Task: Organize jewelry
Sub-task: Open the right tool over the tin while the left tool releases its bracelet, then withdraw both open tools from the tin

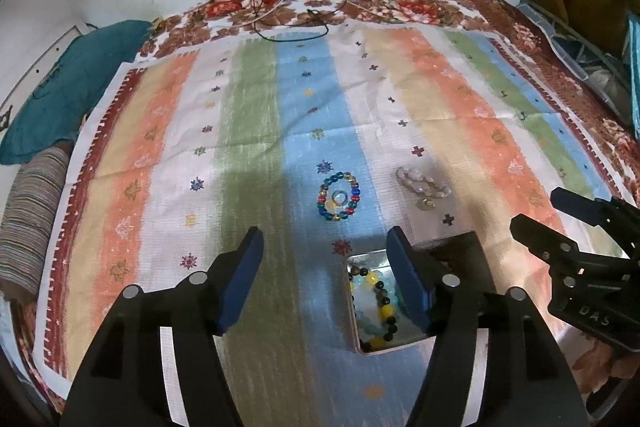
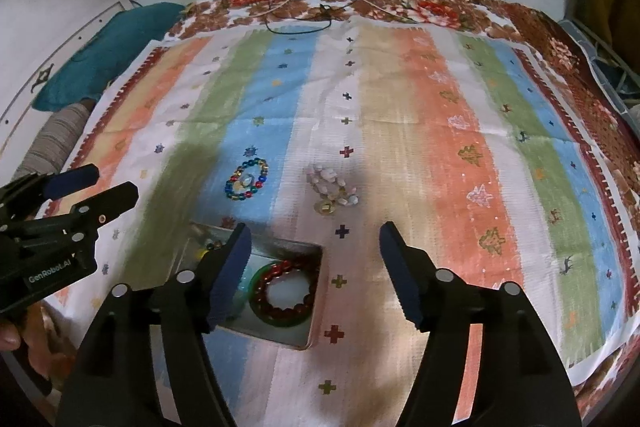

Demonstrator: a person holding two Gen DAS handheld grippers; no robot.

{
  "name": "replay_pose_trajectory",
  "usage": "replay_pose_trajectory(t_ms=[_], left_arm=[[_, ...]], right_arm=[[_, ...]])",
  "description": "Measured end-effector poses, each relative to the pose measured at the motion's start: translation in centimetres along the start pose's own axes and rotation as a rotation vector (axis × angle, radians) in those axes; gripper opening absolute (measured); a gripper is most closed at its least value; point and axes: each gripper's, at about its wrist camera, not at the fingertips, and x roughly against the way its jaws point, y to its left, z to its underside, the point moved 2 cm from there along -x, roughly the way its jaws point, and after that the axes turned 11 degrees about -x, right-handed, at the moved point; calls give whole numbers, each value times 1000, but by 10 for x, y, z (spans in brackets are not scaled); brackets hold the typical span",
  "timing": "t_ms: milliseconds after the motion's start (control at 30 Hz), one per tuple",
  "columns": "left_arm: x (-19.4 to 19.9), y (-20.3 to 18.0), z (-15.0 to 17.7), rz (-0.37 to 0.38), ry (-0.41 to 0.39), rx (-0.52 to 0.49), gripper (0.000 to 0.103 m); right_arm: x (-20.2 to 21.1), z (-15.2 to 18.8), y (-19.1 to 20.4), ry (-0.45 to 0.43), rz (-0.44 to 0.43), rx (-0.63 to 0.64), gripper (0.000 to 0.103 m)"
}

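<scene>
While both grippers' fingers stand apart and empty, the left one's hide part of the tin, blurring its beads.

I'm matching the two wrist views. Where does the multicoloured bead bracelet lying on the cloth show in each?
Left wrist: multicoloured bead bracelet at centre, on the blue stripe.
Right wrist: left of centre, same stripe.
Shared landmark: the metal tin, nearer the camera than the bracelet.
</scene>
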Motion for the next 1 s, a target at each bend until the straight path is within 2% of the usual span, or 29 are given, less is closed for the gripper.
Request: replay_pose_trajectory(t_ms=[200,333,433,633,1000], left_arm=[[-15,15,-6,35,3,77,72],[-31,21,-8,24,28,81,76],[-43,26,-8,25,53,84,77],[-70,41,-9,95,99,165,81],[-101,42,-13,79,147,134,82]], right_arm=[[-13,-8,-4,22,18,-10,78],[-22,-14,-6,29,21,-12,84],[-25,-17,-6,24,36,0,86],[-41,-24,-8,40,68,16,88],[-64,-34,-7,68,82,31,89]])
